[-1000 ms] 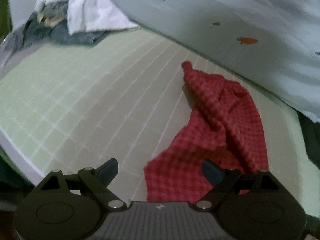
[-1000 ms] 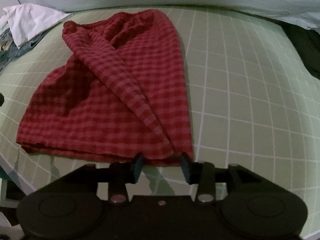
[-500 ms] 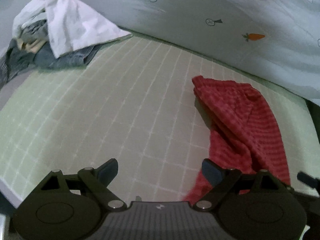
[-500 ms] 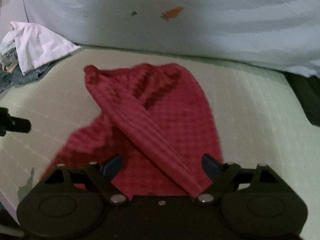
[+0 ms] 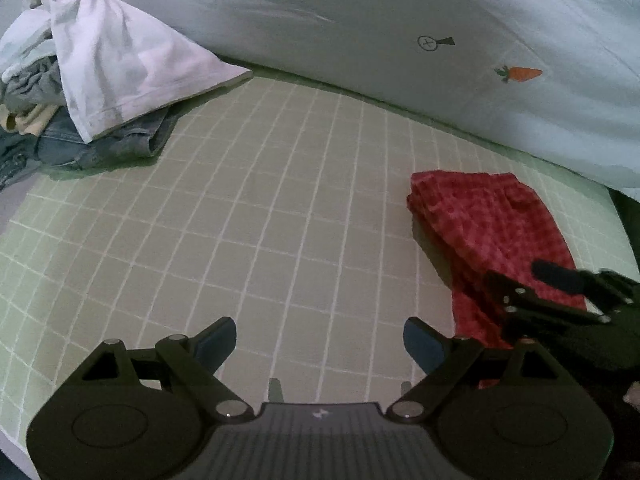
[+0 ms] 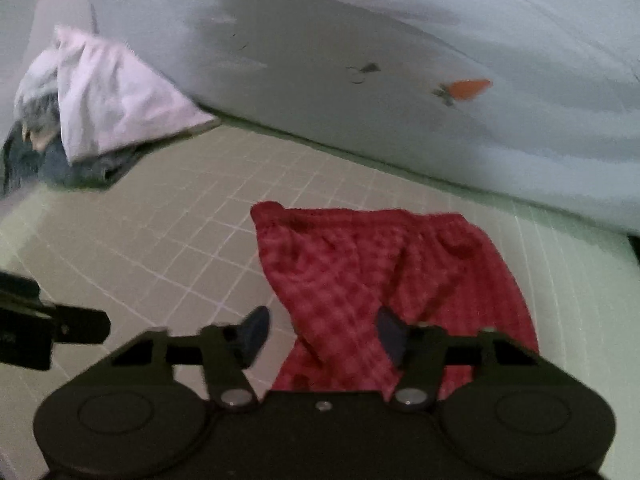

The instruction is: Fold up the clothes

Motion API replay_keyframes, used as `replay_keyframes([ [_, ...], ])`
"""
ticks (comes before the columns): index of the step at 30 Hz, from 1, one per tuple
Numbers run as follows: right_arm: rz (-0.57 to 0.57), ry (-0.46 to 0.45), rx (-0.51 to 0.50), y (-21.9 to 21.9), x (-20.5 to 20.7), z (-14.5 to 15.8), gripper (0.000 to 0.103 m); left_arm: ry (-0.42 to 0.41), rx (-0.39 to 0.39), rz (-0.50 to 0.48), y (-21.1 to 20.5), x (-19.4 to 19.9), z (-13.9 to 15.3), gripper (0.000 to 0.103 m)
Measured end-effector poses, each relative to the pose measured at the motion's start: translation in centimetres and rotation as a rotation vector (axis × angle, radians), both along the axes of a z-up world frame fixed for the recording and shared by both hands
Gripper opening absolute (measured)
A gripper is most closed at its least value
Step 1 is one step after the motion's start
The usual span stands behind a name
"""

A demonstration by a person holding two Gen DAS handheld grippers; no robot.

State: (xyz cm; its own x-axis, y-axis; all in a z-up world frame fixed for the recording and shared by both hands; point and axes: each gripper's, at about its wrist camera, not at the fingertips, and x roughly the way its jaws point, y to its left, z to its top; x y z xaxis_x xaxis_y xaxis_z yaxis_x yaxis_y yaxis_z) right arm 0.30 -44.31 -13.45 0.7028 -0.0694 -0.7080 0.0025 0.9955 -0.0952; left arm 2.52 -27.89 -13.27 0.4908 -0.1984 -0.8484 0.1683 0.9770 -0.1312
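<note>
The left gripper (image 5: 320, 338) hangs over bare green gridded mat (image 5: 260, 208), its two fingers spread wide with nothing between them. Ahead of it and off to its right lies the red checked garment (image 5: 484, 236), which looks like a pair of shorts with a gathered waistband at the far end; the cloth does not touch the left fingers. Far ahead and to the left of this gripper sits a pile of clothes: a white shirt (image 5: 116, 60) draped over blue denim (image 5: 104, 144), with a bit of grey and pale yellow fabric at the pile's left edge. Beyond the mat rises a pale bedsheet (image 5: 400, 40) printed with small carrots.

The right gripper (image 6: 320, 334) shows in the left wrist view as a dark shape just right of the left one, over the near part of the red cloth. In its own view its fingers are parted, less widely than the left pair, and the near end of the red checked garment (image 6: 380, 276) runs down between them and under the gripper body. The right fingertip (image 6: 390, 330) overlaps the cloth; the picture is blurred and I cannot tell whether either pad presses it, though the gap is too wide for a pinch. The left gripper's finger pokes in at the left edge of this view, apart from the garment
</note>
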Motion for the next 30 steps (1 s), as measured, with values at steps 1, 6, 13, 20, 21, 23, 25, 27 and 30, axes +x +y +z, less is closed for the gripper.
replay_keyframes([
  [1,0.010,0.014,-0.022,0.2,0.6,-0.3,0.041,0.002,-0.007,0.007,-0.2,0.2,-0.1,0.091],
  [6,0.041,-0.036,-0.004,-2.4,1.1,1.1,0.001,0.013,-0.047,0.046,-1.7,1.5,-0.8,0.091],
  [13,0.076,-0.108,0.032,-6.6,2.0,3.3,0.000,0.000,-0.081,0.098,-5.5,3.7,-1.4,0.091],
  [20,-0.105,-0.076,0.151,-17.7,7.3,2.9,0.004,-0.010,-0.069,0.102,-10.0,7.2,-2.1,0.091],
  [21,-0.134,-0.047,0.157,-19.1,8.2,2.1,0.012,-0.003,-0.061,0.100,-10.5,7.7,-2.3,0.091],
  [23,-0.193,0.004,0.163,-21.3,9.3,0.7,0.022,0.002,-0.039,0.086,-11.4,8.5,-2.4,0.091],
  [25,-0.241,0.026,0.173,-22.8,9.0,0.0,0.032,-0.001,-0.014,0.061,-12.0,8.8,-2.4,0.091],
  [27,-0.258,0.031,0.201,-23.3,7.0,-0.4,0.038,0.008,0.002,0.041,-11.9,8.6,-2.6,0.091],
  [30,-0.259,0.056,0.215,-22.9,3.3,-1.2,0.043,0.033,0.016,0.020,-11.5,8.0,-3.0,0.091],
])
